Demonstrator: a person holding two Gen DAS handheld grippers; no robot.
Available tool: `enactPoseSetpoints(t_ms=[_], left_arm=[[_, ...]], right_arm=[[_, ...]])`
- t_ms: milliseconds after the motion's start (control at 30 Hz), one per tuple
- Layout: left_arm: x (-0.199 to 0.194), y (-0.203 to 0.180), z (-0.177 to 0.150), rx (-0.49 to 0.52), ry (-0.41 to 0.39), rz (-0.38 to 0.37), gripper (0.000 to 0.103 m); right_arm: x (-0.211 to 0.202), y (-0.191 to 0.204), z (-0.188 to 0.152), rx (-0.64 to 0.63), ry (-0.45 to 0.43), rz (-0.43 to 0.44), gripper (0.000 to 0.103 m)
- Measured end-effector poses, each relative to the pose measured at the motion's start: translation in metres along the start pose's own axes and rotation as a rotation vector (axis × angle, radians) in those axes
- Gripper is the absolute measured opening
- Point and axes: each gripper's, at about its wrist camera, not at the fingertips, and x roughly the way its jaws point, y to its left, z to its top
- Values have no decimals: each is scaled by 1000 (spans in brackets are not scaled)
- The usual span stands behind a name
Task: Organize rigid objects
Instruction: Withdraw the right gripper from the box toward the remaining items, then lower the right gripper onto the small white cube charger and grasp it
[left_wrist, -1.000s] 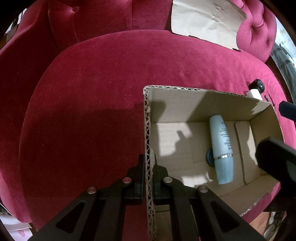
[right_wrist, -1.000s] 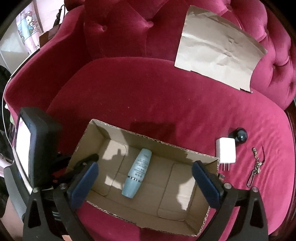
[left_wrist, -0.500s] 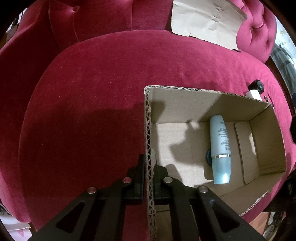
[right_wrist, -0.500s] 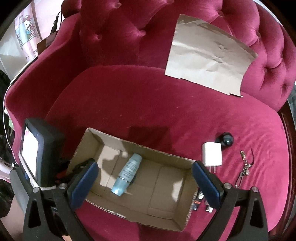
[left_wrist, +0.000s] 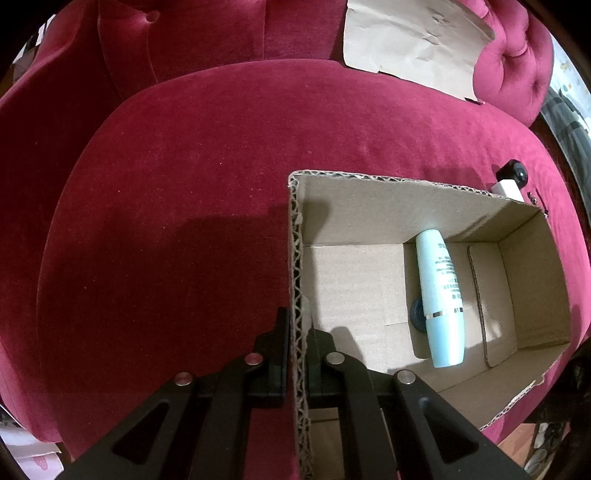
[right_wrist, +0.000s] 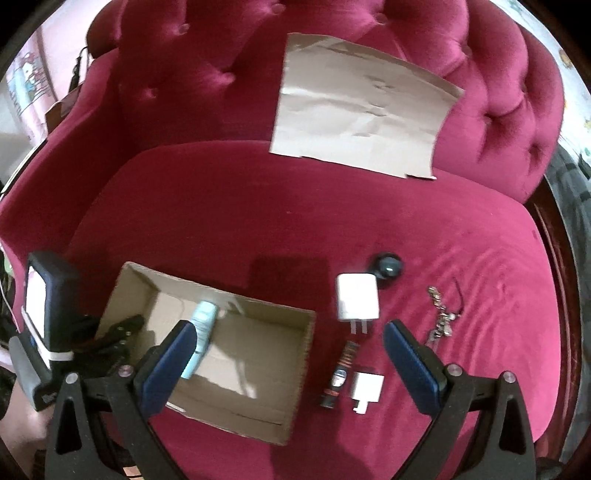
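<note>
Right wrist view: small items beside the box, mostly hidden from the left wrist view.
Left claw (left_wrist: 295, 354): clamped on the cardboard box (left_wrist: 295, 258) wall.
Right claw (right_wrist: 288, 343): wide open, empty, above the sofa seat (right_wrist: 258, 206).
Box contents: pale blue bottle (left_wrist: 439, 299), lying flat.
Outside the box: white charger (right_wrist: 356, 301), dark ball (right_wrist: 388, 266), keychain (right_wrist: 441, 317), small tube (right_wrist: 338, 376), second white plug (right_wrist: 365, 389).
Backrest: cardboard sheet (right_wrist: 362, 107).

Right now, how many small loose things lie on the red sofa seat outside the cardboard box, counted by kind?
White plug chargers: 2 (large, small)
Dark round ball-like object: 1
Dark slim tube with red label: 1
Metal keychain: 1
Total: 5
</note>
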Motion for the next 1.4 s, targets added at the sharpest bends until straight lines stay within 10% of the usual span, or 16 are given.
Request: enactPoseSetpoints(t_ms=[1400], left_arm=[[1,-3,-1,5,-1,7,5]], right_arm=[[69,-90,-63,141,171,-89,103]])
